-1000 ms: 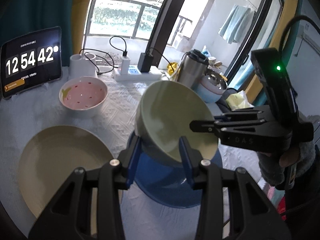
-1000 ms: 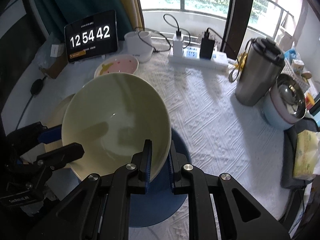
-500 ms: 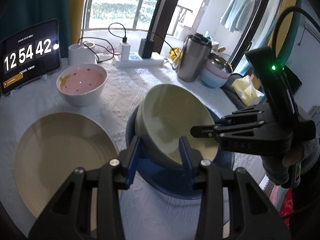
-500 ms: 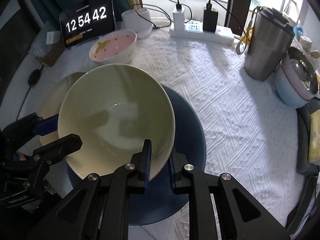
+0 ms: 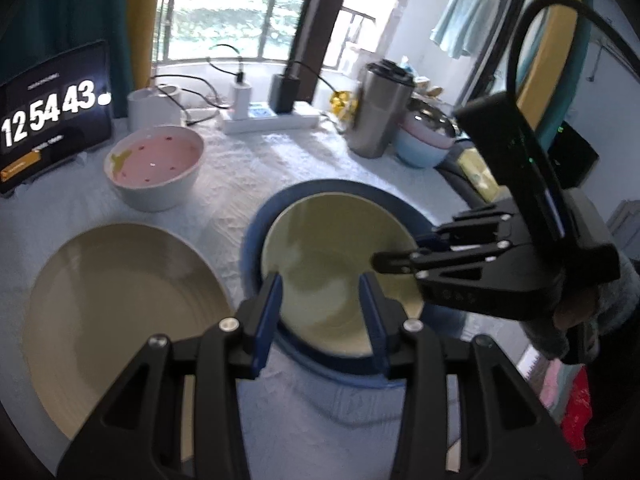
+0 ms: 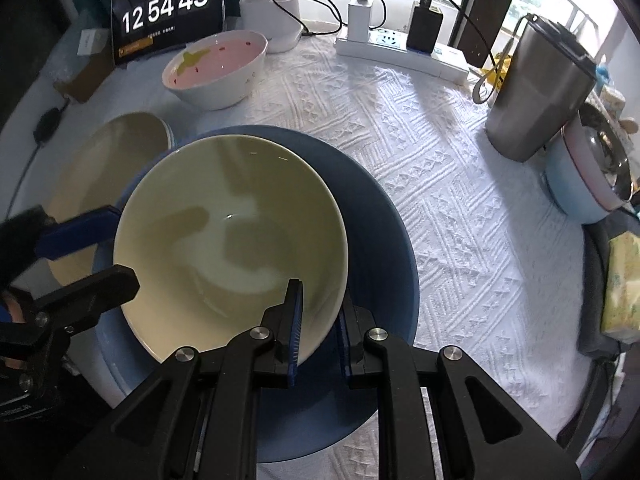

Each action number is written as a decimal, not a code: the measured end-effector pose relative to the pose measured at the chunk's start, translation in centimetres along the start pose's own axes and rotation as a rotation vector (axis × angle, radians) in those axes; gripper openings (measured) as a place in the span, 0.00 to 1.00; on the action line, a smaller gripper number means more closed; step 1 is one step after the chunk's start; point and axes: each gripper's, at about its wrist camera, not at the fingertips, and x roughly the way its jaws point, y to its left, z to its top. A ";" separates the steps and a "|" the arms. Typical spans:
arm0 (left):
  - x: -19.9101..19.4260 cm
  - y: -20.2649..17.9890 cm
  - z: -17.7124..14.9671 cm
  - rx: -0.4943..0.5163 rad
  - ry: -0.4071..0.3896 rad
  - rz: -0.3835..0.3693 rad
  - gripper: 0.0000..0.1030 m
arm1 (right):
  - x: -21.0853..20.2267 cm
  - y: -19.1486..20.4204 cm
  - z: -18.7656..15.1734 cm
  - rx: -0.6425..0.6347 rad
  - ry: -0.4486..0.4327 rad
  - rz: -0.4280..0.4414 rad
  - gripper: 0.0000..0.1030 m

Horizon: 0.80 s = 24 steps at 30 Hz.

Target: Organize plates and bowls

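A pale green bowl (image 6: 224,240) sits on the blue plate (image 6: 384,240), nearly level. My right gripper (image 6: 318,316) is shut on the bowl's near rim, one finger inside and one outside. In the left wrist view the same green bowl (image 5: 332,256) lies in the blue plate (image 5: 256,232), and my left gripper (image 5: 320,312) is open with its fingers on either side of the bowl's near rim. A cream plate (image 5: 112,312) lies to the left. A pink-lined white bowl (image 5: 154,164) stands behind it.
A clock tablet (image 5: 48,116), a white cup (image 5: 154,108), a power strip with chargers (image 5: 272,118), a steel tumbler (image 5: 380,108) and a blue lidded pot (image 5: 424,144) line the table's far side. A yellow tissue pack (image 6: 624,280) lies at the right edge.
The green bowl has come down from a tilted, lifted pose to rest in the blue plate, still gripped by my right gripper. My left gripper stays open around it.
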 end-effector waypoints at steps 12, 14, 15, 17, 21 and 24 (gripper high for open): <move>0.3 0.2 -0.1 0.003 0.005 0.016 0.40 | -0.5 -0.3 0.3 -0.008 -0.018 -0.003 0.17; 0.3 0.1 0.0 0.006 0.004 0.017 0.40 | -1.0 -0.4 0.3 -0.009 -0.028 -0.008 0.17; 0.3 0.1 0.0 0.007 0.005 0.015 0.40 | -1.3 -0.5 0.3 -0.008 -0.035 -0.006 0.17; 0.2 0.0 0.0 0.011 0.004 0.016 0.40 | -1.8 -0.6 0.3 -0.005 -0.048 -0.009 0.18; 0.0 -0.1 0.4 0.018 -0.007 0.019 0.40 | -2.8 -0.6 0.4 -0.009 -0.074 -0.015 0.22; -0.4 0.0 0.7 0.020 -0.020 0.024 0.40 | -3.3 -0.5 0.4 -0.015 -0.085 -0.018 0.22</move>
